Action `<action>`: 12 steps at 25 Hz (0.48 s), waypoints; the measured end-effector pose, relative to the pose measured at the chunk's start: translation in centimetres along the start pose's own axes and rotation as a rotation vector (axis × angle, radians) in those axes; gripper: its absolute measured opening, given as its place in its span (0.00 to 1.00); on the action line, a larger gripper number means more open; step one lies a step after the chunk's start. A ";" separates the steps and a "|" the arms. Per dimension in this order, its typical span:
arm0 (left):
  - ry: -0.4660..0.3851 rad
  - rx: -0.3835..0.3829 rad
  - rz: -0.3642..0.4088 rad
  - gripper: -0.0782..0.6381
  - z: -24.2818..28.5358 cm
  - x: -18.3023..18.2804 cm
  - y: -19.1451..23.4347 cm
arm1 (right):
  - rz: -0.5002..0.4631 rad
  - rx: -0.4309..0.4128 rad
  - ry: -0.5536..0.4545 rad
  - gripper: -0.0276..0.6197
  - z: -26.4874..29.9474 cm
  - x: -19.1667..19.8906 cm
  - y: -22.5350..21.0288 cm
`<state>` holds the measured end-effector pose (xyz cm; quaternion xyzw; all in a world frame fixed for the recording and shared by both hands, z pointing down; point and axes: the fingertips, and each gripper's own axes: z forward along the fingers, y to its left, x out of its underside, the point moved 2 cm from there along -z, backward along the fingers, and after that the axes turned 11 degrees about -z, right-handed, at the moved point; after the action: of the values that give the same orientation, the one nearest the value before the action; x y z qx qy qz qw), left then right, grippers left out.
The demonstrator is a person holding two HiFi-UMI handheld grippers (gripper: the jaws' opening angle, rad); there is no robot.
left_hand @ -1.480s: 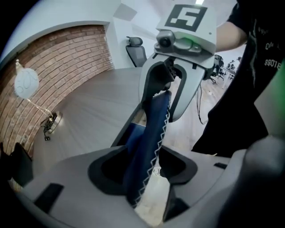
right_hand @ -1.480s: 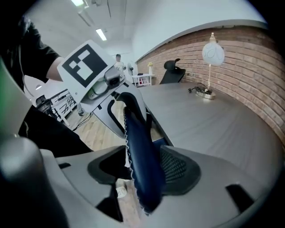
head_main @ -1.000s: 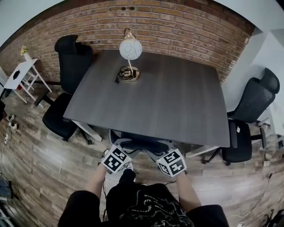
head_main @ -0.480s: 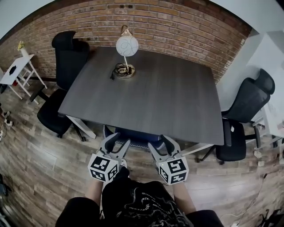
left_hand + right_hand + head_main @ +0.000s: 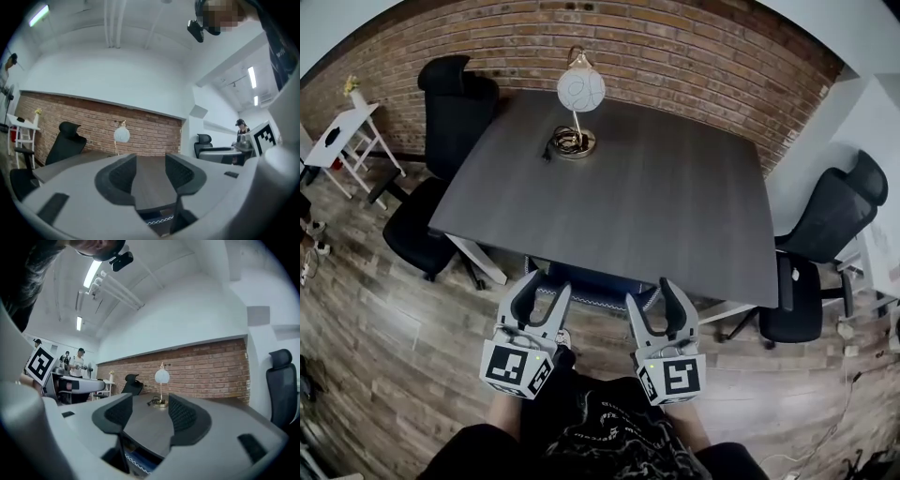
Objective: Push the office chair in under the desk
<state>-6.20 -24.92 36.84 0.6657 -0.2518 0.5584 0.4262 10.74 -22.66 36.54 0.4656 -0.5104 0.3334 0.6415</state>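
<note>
The black office chair stands tucked under the near edge of the dark grey desk, with only its back and blue-edged seat showing. My left gripper is just short of the chair's back, jaws open and empty. My right gripper is beside it, also open and empty, not touching the chair. In the left gripper view the open jaws frame the desk top, with the chair low between them. In the right gripper view the jaws stand apart over the desk edge and the chair.
A white globe lamp with coiled cord stands at the desk's far side. Another black chair sits at the desk's left, one more at the right. A white side table is far left. A brick wall runs behind; people stand in the distance.
Both grippers have drawn back from the chair toward me and tipped up, so their open jaws now show. The chair sits under the desk edge.
</note>
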 end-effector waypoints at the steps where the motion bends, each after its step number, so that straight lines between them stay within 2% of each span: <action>1: -0.001 -0.002 0.026 0.38 -0.1 -0.2 -0.1 | -0.005 0.006 -0.011 0.42 0.0 -0.3 0.1; 3: -0.004 -0.001 0.054 0.39 -0.2 -0.4 -0.2 | -0.016 0.020 -0.025 0.42 -0.1 -0.8 0.4; 6: -0.013 0.008 0.039 0.39 -0.1 -0.7 -0.2 | -0.034 0.042 -0.048 0.42 -0.2 -1.7 1.1; 9: -0.011 0.016 0.068 0.38 -0.1 -0.7 -0.7 | -0.073 0.020 -0.035 0.41 -0.1 -1.7 2.4; 12: -0.020 0.007 0.106 0.31 -0.3 -0.9 -1.1 | -0.072 0.012 -0.032 0.37 -0.2 -1.8 2.7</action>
<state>-5.68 -24.20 35.65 0.6582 -0.2891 0.5745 0.3912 7.91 -21.49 35.52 0.4926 -0.5015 0.3055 0.6422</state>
